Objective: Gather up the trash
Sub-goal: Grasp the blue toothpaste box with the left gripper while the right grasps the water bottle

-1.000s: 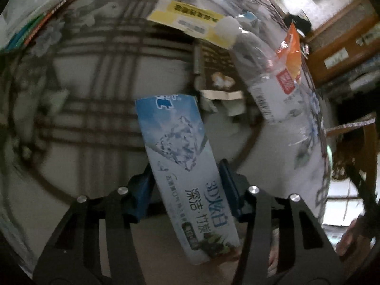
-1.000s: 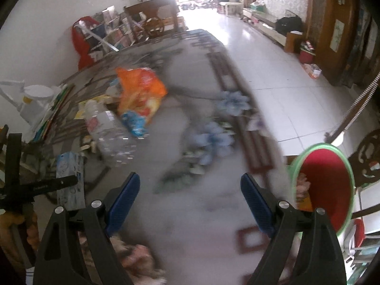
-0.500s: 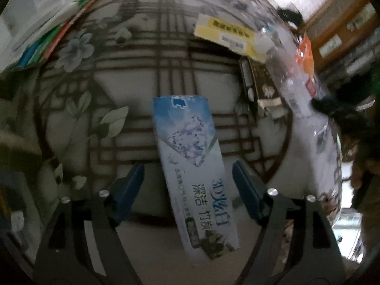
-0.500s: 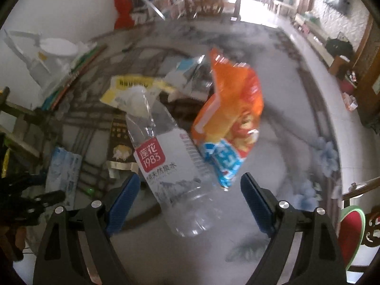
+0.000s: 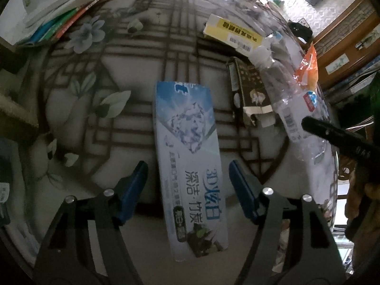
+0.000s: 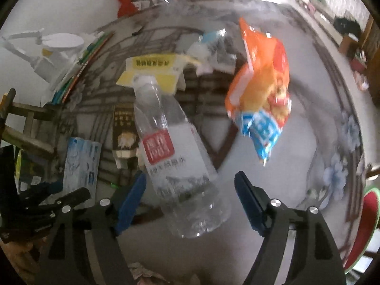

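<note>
We are looking along two hand-held grippers over a round glass table [image 5: 133, 128] printed with dark lattice lines and pale flowers. Our left gripper [image 5: 187, 178] is spread wide, its blue pads either side of a long blue-and-white toothpaste box [image 5: 190, 156] that lies flat on the glass; neither pad touches the box. Just right of the box lies a dark brown carton [image 5: 249, 87] with torn flaps, and beyond that a clear plastic bottle [image 5: 282, 95] on its side, white cap pointing away from us. A flat yellow box [image 5: 232, 35] sits at the far side, near the bottle cap. An orange snack bag [image 5: 308, 64] lies past the bottle. Books [image 5: 59, 16] are stacked at the far left edge.

Our right gripper [image 6: 190, 190] is also wide open, hovering with the bottle [image 6: 175, 152] between its pads, the left pad close beside the bottle's wall; we cannot tell whether it touches. The orange bag [image 6: 261, 95] lies to the right of the bottle, apart from it. A red bin [image 6: 365, 223] with a green rim stands off the table at the right edge
</note>
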{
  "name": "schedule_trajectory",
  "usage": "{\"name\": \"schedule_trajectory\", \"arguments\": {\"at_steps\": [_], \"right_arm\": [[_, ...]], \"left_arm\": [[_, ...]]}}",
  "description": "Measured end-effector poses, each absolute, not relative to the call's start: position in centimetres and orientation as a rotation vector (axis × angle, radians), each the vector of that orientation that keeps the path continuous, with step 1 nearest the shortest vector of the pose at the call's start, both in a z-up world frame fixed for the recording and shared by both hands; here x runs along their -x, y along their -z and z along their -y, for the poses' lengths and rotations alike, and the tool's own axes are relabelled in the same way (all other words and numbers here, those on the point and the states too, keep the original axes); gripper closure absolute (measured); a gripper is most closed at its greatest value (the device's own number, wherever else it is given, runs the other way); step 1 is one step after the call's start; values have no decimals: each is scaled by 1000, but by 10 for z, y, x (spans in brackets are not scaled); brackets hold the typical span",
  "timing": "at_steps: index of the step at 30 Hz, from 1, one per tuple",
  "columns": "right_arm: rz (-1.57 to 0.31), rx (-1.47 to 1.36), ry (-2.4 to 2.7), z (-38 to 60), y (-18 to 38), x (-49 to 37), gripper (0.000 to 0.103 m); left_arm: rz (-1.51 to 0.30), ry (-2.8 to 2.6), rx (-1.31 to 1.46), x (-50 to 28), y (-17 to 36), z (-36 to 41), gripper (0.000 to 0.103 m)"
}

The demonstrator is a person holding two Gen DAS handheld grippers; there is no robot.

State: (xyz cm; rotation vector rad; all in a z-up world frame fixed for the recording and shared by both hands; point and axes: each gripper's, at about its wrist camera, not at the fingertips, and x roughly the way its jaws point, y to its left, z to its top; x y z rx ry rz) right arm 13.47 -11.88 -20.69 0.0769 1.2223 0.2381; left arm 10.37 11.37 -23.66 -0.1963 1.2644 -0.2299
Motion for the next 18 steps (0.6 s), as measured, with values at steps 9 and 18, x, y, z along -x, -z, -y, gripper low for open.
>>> {"name": "schedule_trajectory", "arguments": {"at_steps": [9, 18], "right_arm": [[-1222, 58, -254, 101, 219, -157, 31], [-1165, -10, -259, 112, 207, -137, 50]], "left_arm": [[-1268, 205, 219, -107, 237, -118, 49], [-1190, 205, 179, -101, 214, -114, 56]]}}
